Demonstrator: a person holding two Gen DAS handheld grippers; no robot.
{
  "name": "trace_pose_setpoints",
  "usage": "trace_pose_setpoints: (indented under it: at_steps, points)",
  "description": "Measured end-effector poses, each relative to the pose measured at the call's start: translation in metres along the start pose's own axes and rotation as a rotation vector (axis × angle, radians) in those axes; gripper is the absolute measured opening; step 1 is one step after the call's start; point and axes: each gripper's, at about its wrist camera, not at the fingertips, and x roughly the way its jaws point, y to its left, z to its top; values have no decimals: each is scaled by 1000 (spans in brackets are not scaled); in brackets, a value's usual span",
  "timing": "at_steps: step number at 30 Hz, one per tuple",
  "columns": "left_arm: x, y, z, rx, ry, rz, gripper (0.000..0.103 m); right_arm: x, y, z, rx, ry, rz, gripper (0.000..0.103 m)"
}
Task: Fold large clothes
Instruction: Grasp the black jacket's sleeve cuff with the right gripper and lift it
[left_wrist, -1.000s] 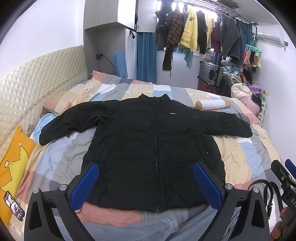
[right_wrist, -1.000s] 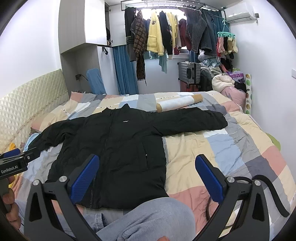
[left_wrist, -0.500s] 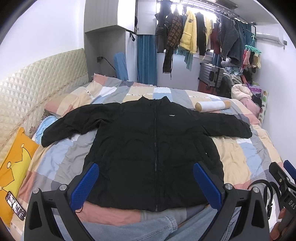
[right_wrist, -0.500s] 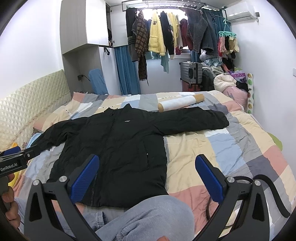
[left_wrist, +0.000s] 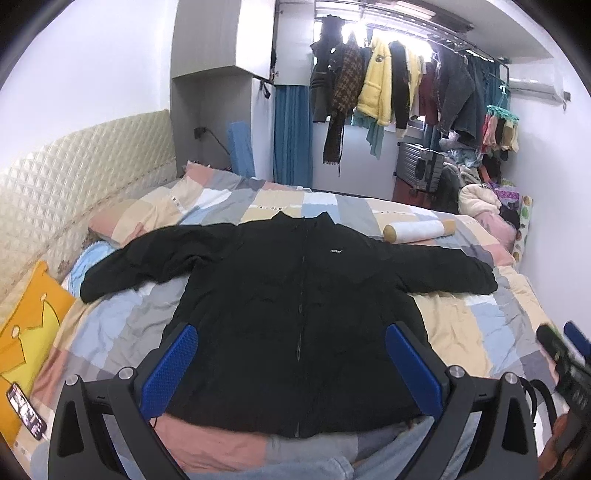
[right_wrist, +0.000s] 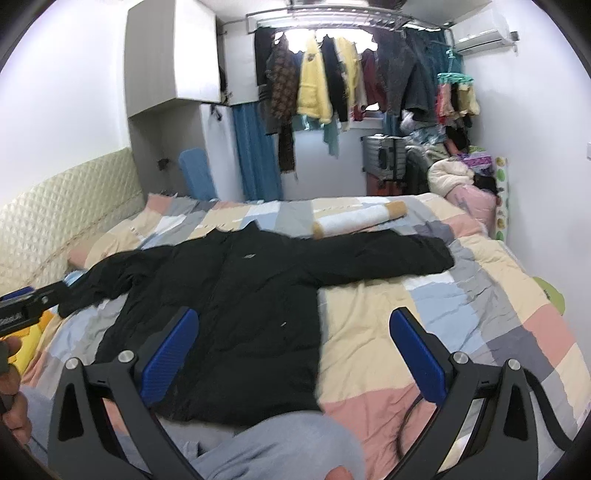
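On the bed with the pastel patchwork quilt (left_wrist: 480, 332), the large black padded jacket (left_wrist: 295, 314) lies front up, zip closed, collar pointing to the far wall and hem nearest you. Both sleeves are spread outward: one reaches toward the quilted cream headboard (left_wrist: 74, 184), the other toward the white roll with tan ends (left_wrist: 413, 230), which lies just beyond it. This flat, symmetrical layout exposes every fold line, so judge the garment as ready and no fold yet made.

Your left gripper (left_wrist: 291, 363) hovers above the hem, centred on the zip, its blue-padded fingers (left_wrist: 170, 363) spread wide and holding nothing. Your right gripper (right_wrist: 295, 356) hangs over the jacket's side edge and the bare quilt beside it, fingers likewise released and empty. Neither touches the fabric.

The likely next step is to bring a sleeve across the chest; the padded fabric is bulky and may spring back. Note the phone (left_wrist: 26, 411) at the bed edge and the dark cable (right_wrist: 406, 424) near your right gripper; keep clear of both.
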Motion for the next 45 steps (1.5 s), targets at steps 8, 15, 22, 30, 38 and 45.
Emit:
trace_pose_setpoints:
  at_steps: [8, 15, 22, 30, 38, 45]
  points:
    - [24, -5, 26, -10, -25, 26, 103, 46, -58, 35, 74, -29, -36, 103]
    - [78, -1, 48, -22, -17, 31, 103, 126, -97, 41, 175, -13, -22, 103]
    - [145, 11, 54, -4, 2, 42, 103, 230, -158, 27, 368, 28, -10, 99]
    - [237, 50, 50, -3, 67, 66, 102, 336, -259, -12, 722, -13, -139, 98]
    - [327, 82, 76, 71, 82, 104, 102, 413, -325, -24, 935, -23, -234, 99]
    - [398, 100, 109, 60, 123, 87, 100, 442, -367, -24, 1084, -64, -314, 99]
